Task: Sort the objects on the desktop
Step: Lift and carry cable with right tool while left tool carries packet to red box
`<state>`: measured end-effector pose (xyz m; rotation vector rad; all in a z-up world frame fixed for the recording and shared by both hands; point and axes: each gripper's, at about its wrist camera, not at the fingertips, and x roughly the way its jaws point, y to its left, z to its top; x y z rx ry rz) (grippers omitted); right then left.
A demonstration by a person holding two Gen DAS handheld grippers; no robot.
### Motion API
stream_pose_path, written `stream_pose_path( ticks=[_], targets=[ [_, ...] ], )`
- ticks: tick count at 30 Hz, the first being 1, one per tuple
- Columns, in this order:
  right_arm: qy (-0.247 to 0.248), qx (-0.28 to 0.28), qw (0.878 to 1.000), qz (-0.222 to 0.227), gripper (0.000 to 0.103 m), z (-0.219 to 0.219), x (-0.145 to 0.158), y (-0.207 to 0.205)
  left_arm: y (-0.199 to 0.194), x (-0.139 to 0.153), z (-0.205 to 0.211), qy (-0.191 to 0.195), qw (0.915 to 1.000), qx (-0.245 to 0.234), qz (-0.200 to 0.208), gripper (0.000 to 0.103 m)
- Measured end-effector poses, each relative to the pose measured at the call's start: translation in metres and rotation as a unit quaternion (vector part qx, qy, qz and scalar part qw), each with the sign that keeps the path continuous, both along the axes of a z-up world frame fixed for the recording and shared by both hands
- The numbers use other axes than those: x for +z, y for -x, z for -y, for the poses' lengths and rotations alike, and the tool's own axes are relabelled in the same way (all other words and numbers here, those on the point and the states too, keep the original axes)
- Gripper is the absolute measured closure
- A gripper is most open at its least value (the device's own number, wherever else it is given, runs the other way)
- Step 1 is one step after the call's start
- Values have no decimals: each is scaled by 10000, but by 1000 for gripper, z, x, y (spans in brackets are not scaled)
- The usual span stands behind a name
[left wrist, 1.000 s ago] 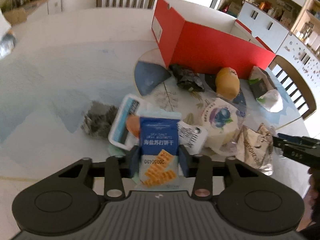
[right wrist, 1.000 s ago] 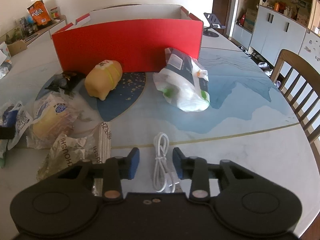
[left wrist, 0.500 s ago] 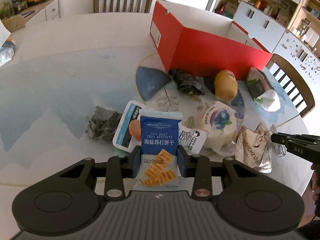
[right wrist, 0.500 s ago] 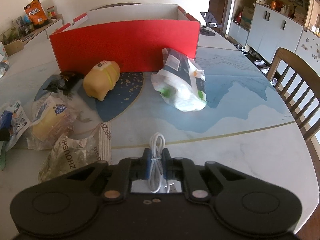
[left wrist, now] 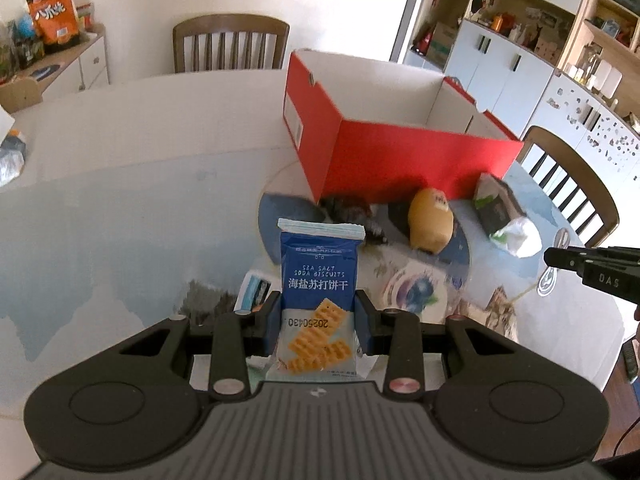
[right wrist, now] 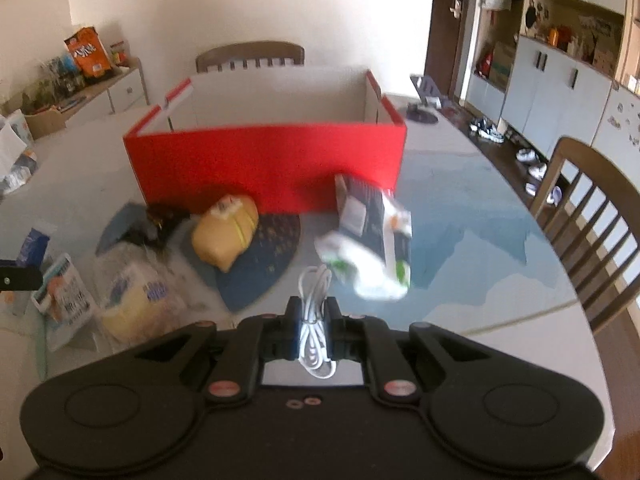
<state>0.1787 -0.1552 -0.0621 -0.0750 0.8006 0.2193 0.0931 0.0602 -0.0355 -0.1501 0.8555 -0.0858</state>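
The left claw (left wrist: 318, 316) is clamped on a biscuit packet (left wrist: 319, 276). The right claw (right wrist: 313, 312) is clamped on a white cable (right wrist: 314, 320), facing the red box (right wrist: 264, 160).

My left tool (left wrist: 317, 320) grips the blue soda biscuit packet (left wrist: 318, 276) upright; my right tool (right wrist: 313, 316) pinches a coiled white cable (right wrist: 314, 312), both above the tabletop (left wrist: 120, 184).

A home dining room: a table (left wrist: 120, 168) ringed by wooden chairs (left wrist: 231, 43), white cupboards (left wrist: 504, 68) with cluttered shelves, shoes (right wrist: 490, 130) on the floor.
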Motion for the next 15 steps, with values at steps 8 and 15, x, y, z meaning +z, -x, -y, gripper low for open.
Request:
stream_pose_path(
  ticks=[8, 15],
  targets=[
    [-191, 168, 9994, 239, 92, -6, 26, -14, -16, 18, 6, -47, 9998, -126, 149, 67],
    [-431, 310, 9979, 362, 92, -10, 49, -36, -38, 36, 19, -130, 9988, -299, 352, 67]
  ],
)
